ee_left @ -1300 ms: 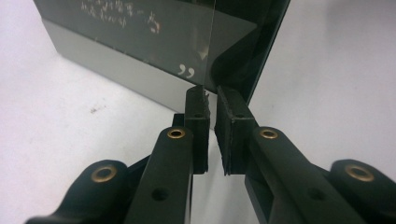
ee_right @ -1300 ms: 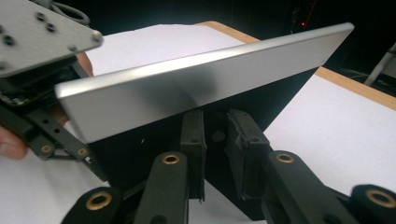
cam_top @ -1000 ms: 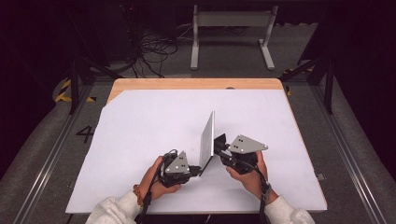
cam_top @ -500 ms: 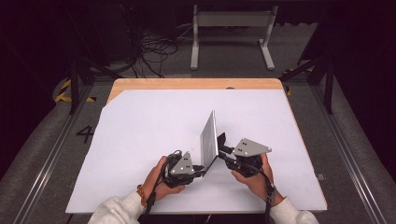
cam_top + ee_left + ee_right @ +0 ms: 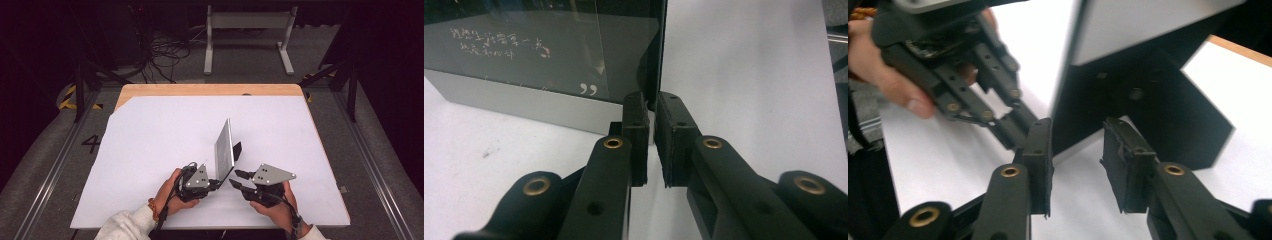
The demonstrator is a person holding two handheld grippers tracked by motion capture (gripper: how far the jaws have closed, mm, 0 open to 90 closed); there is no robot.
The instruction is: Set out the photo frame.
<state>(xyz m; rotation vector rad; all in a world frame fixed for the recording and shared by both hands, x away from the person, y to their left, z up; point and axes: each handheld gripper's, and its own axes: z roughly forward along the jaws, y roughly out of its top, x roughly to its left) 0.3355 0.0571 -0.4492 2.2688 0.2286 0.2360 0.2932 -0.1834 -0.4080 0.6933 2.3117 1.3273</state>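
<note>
two grippers work at the near edge of the white table (image 5: pixel 150 150). the left gripper (image 5: pixel 216 183) has its jaws pressed together on the lower near corner of a picture frame (image 5: pixel 224 150); in the left gripper view the pads (image 5: pixel 636 125) pinch the frame's thin edge with almost no gap between them. the right gripper (image 5: pixel 236 178) has its jaws spread apart and holds nothing; in the right gripper view its fingertips (image 5: pixel 1040 150) sit just short of the frame's black back and its folding stand (image 5: pixel 1168 115).

the frame stands upright on its bottom edge near the middle of the table, tilted slightly, its long axis running away from the person. its glass front (image 5: pixel 539 55) faces the left side, and the stand (image 5: pixel 237 150) pokes out toward the right. so the frame lies straight ahead of both grippers, between them. the right gripper is the nearer one to the stand, and it looks placed to close on the back or stand while the left steadies the corner.
</note>
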